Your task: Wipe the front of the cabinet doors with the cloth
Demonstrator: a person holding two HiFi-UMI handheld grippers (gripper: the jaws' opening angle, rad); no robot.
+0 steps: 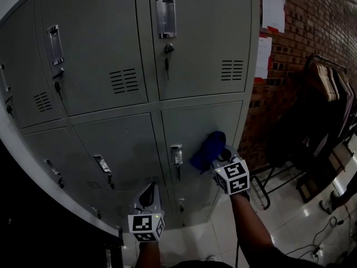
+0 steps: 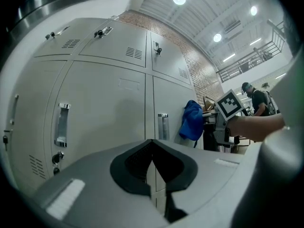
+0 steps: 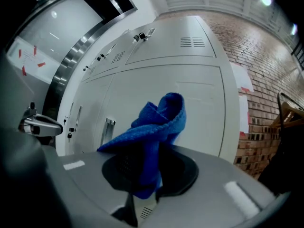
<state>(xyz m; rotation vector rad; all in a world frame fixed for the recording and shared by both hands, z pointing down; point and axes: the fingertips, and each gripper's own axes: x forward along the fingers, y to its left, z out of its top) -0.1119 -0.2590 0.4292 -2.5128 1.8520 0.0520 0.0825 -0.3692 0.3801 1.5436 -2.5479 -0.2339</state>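
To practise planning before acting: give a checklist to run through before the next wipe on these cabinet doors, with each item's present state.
1. Grip: ok, right tool is shut on the blue cloth.
2. Free tool: ok, left tool is shut on nothing.
3. Target: ok, blue cloth faces the lower right cabinet door.
4. Blue cloth pressed on that door: cannot tell.
5. Snagging: ok, door handle is beside the blue cloth, apart.

The glossy pale floor bears the grey locker cabinet, a clothes rack and loose cables.
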